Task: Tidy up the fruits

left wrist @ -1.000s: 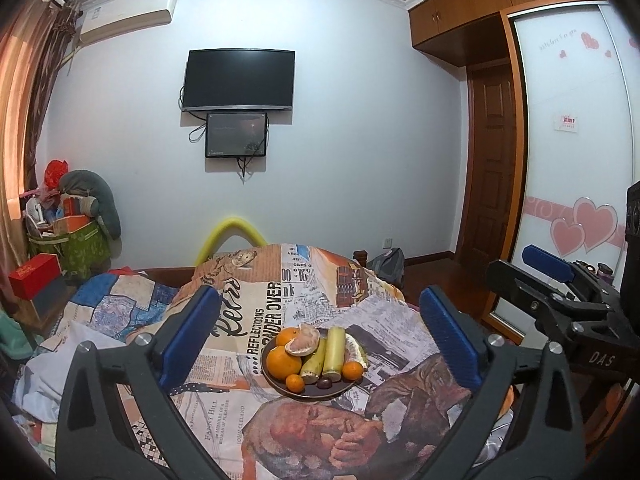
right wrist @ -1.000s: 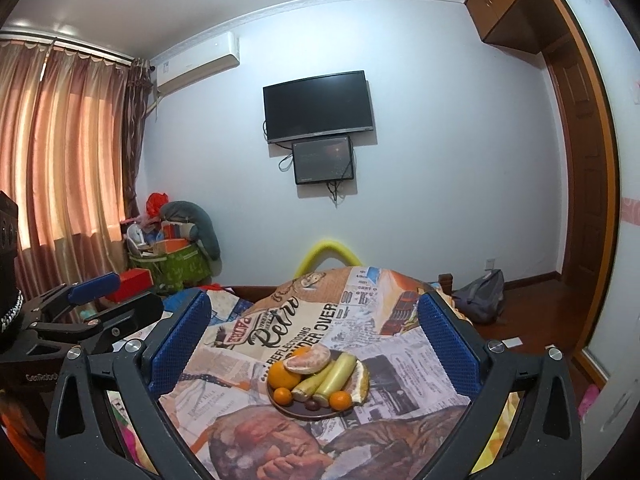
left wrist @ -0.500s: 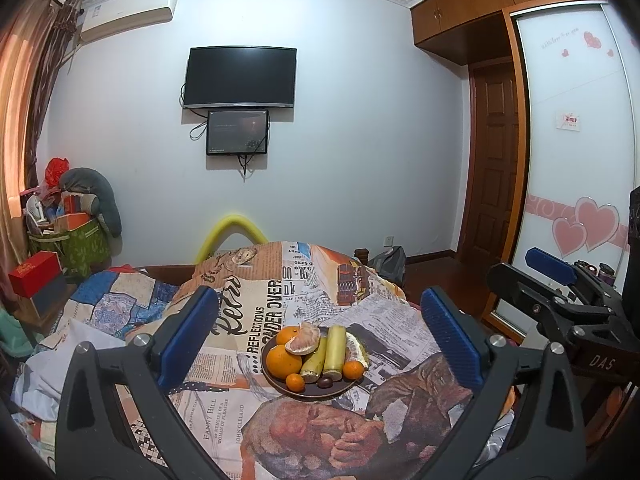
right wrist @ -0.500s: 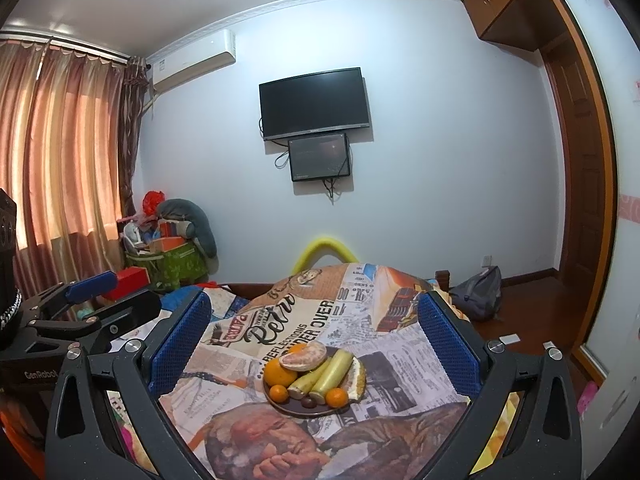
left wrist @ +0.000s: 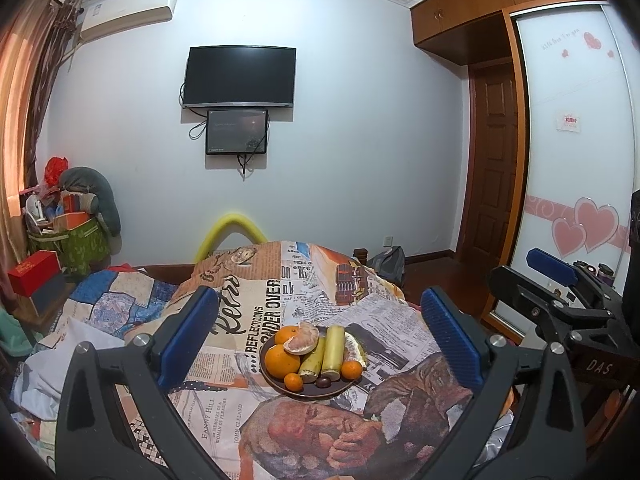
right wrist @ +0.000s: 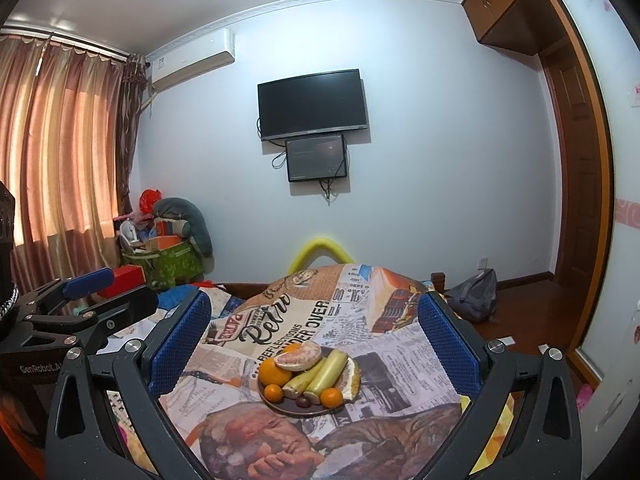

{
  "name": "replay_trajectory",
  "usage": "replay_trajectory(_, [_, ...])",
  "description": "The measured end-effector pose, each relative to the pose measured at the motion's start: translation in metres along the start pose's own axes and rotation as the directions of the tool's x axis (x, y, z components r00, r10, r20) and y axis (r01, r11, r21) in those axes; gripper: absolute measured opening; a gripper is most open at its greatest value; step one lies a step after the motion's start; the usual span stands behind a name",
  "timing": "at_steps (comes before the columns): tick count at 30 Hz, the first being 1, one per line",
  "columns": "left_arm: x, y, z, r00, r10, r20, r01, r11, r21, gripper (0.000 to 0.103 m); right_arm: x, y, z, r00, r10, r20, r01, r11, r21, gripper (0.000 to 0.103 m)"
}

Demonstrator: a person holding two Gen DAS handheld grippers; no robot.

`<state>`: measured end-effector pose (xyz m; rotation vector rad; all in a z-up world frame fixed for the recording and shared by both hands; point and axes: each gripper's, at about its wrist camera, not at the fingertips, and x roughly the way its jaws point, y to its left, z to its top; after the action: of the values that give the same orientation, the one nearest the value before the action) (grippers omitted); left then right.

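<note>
A dark round plate (left wrist: 316, 393) (right wrist: 288, 409) sits on a newspaper-print cloth. It holds oranges (left wrist: 281, 361) (right wrist: 274, 371), a peeled citrus (left wrist: 301, 338) (right wrist: 298, 359), two green-yellow banana-like pieces (left wrist: 333, 351) (right wrist: 326, 374), small tangerines (left wrist: 293, 382) (right wrist: 331, 397) and a dark chestnut-like fruit (left wrist: 323, 381). My left gripper (left wrist: 318, 336) is open and empty, held above and short of the plate. My right gripper (right wrist: 314, 344) is open and empty, likewise short of the plate. Each gripper shows at the edge of the other's view.
The cloth (left wrist: 248, 320) covers a raised rounded surface. Patchwork bedding (left wrist: 108, 304) lies to the left. A green bag of clutter (right wrist: 168, 260) and a red box (left wrist: 34, 278) stand at the left wall. A grey backpack (right wrist: 474, 290) lies on the floor at right.
Both views have shifted only slightly; the plate sits a touch lower in the right wrist view. Both grippers stay open and empty.
</note>
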<state>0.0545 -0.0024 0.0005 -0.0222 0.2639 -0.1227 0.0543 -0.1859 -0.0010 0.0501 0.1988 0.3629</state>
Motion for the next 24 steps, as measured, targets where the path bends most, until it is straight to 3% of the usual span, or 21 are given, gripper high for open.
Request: replay_trajectory(24, [-0.0012,-0.0015,0.0008,1.000,-0.011,-0.001,0.011,1.000,-0.003,0.103,-0.0007,-0.0022,0.0018,1.000,0.000,-0.001,0.000,1.000,-0.004,0.103])
